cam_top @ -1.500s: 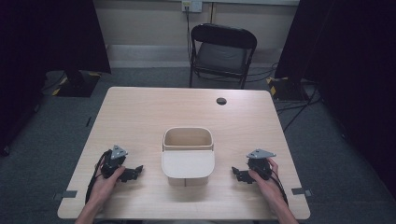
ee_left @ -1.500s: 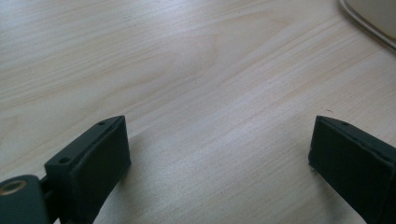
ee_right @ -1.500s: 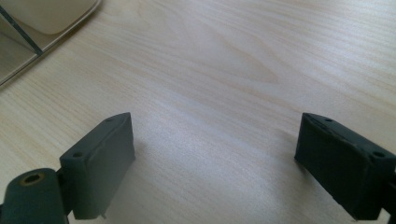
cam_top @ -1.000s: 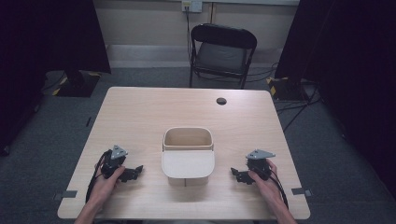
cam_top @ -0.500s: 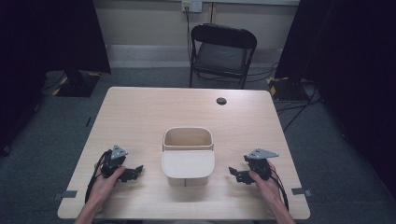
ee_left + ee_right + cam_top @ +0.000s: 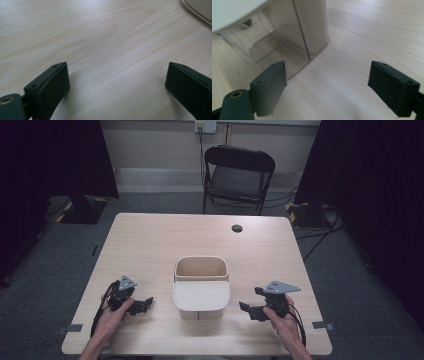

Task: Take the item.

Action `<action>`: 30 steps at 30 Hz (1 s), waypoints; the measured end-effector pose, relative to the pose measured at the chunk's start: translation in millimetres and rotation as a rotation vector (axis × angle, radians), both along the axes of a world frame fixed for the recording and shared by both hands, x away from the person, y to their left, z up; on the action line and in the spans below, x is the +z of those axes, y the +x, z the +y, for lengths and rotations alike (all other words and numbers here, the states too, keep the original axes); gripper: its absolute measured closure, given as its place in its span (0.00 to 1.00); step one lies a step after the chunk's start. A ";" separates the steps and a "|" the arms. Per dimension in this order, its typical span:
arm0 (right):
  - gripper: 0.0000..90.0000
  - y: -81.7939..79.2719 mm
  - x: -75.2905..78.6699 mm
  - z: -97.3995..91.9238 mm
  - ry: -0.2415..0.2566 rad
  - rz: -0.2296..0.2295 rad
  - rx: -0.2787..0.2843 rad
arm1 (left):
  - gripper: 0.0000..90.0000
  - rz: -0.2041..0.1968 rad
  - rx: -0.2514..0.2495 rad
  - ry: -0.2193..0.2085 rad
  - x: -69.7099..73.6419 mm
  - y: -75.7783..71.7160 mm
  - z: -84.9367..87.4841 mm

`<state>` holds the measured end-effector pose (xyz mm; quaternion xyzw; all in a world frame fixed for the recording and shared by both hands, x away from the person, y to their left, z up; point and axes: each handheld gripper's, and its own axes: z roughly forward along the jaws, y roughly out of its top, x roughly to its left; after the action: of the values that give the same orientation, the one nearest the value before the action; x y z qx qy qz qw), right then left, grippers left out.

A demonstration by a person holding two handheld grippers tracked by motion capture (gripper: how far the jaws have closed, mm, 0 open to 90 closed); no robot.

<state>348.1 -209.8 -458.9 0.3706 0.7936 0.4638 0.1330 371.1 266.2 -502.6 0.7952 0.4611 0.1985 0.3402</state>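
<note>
A cream bin (image 6: 201, 285) with a half-open flat lid stands at the middle of the wooden table (image 6: 150, 245). My left gripper (image 6: 142, 306) rests near the front left edge, open, its jaws wide apart over bare wood. In the left gripper view that gripper (image 6: 117, 82) holds nothing, and the bin's rim (image 6: 200, 10) shows at the top right. My right gripper (image 6: 248, 307) is open to the right of the bin, lifted slightly off the table. In the right gripper view it (image 6: 328, 82) points at the bin's lower corner (image 6: 309, 30), with nothing between the jaws.
A small black round object (image 6: 237, 228) lies near the table's far edge. A black folding chair (image 6: 235, 175) stands beyond the table. Dark curtains hang at both sides. Cables trail from each gripper toward the front edge.
The right gripper has risen slightly and shifted a little left toward the bin. The left gripper has stayed put.
</note>
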 end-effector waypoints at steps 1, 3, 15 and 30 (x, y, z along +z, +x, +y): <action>0.16 -2.5 1.8 2.1 0.006 -0.008 0.006 | 0.05 0.002 -0.001 0.000 0.1 0.0 0.1; 0.16 -6.5 4.0 5.0 0.012 -0.017 0.025 | 0.05 0.002 -0.001 0.000 0.1 0.0 0.1; 0.17 -22.4 10.4 23.7 0.039 -0.030 0.127 | 0.05 0.000 0.000 -0.001 0.0 0.0 -0.1; 0.21 -25.3 11.1 43.5 0.064 -0.031 0.191 | 0.05 0.000 0.001 -0.001 0.0 0.0 -0.1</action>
<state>322.9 -166.3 -447.8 0.2903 0.8079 0.5052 0.0884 371.0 266.1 -502.6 0.7949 0.4614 0.1984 0.3405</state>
